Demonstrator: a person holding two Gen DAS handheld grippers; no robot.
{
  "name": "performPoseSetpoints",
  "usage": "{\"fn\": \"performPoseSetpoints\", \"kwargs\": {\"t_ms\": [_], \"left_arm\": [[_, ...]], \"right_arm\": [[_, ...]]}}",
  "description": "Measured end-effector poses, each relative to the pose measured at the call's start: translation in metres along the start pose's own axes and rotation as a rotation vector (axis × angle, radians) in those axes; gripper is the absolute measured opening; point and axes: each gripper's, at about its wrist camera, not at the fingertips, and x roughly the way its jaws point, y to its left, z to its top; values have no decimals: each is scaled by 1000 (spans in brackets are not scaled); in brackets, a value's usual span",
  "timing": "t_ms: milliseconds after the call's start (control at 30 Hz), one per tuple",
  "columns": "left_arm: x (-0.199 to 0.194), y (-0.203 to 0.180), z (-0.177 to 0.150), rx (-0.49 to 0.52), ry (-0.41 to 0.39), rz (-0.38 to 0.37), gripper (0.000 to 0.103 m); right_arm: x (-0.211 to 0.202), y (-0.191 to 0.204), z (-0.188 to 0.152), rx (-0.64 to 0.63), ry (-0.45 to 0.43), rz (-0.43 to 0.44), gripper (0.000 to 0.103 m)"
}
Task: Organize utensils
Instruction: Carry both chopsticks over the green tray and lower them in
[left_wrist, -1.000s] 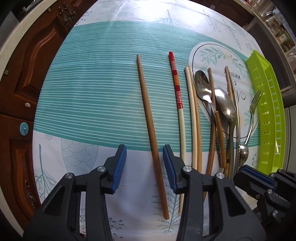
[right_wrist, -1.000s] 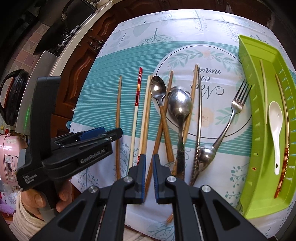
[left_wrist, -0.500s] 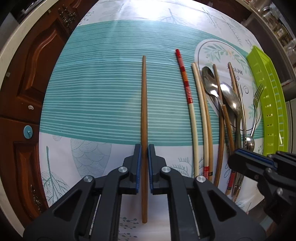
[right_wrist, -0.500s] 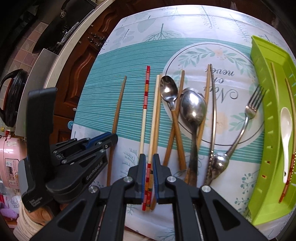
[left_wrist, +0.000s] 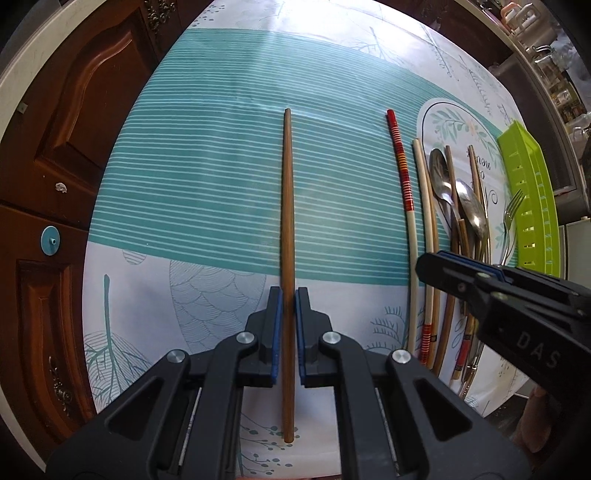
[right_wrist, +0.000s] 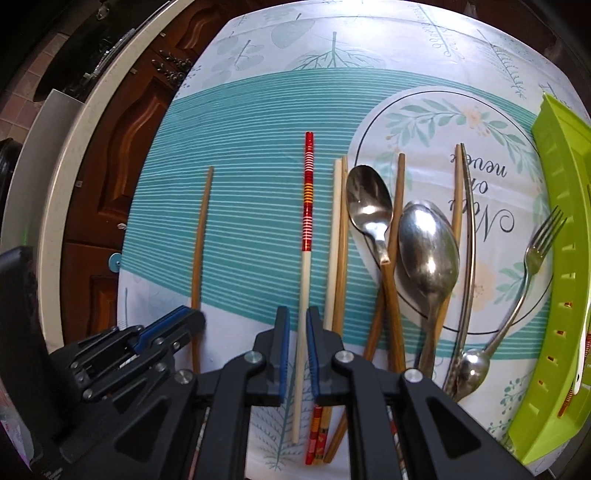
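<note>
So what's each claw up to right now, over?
Left gripper shut on brown chopstick. Right gripper shut on red-striped chopstick. Nothing blocking either.

Right claw (right_wrist: 298, 354) pinches the red-banded chopstick (right_wrist: 306, 266) (pale lower shaft), spoons (right_wrist: 428, 247) just beside.

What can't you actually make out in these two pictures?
- Green tray contents: right wrist view, cut off by the frame edge.
- Brown chopstick near end: right wrist view, hidden behind the left gripper.
- Spoon and fork handles: left wrist view, covered by the right gripper.
</note>
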Motion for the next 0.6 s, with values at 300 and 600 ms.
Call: {"fn": "performPoseSetpoints", "kwargs": {"t_ms": [300,600], "left_arm": [[-3,10,-2,-16,0,-26,5],[-3,13,-4,-19,-2,-23,5]], "right_arm": [[12,12,1,-26,12,-82,18],[20,43,-13,-198,-36,-263,16]]}}
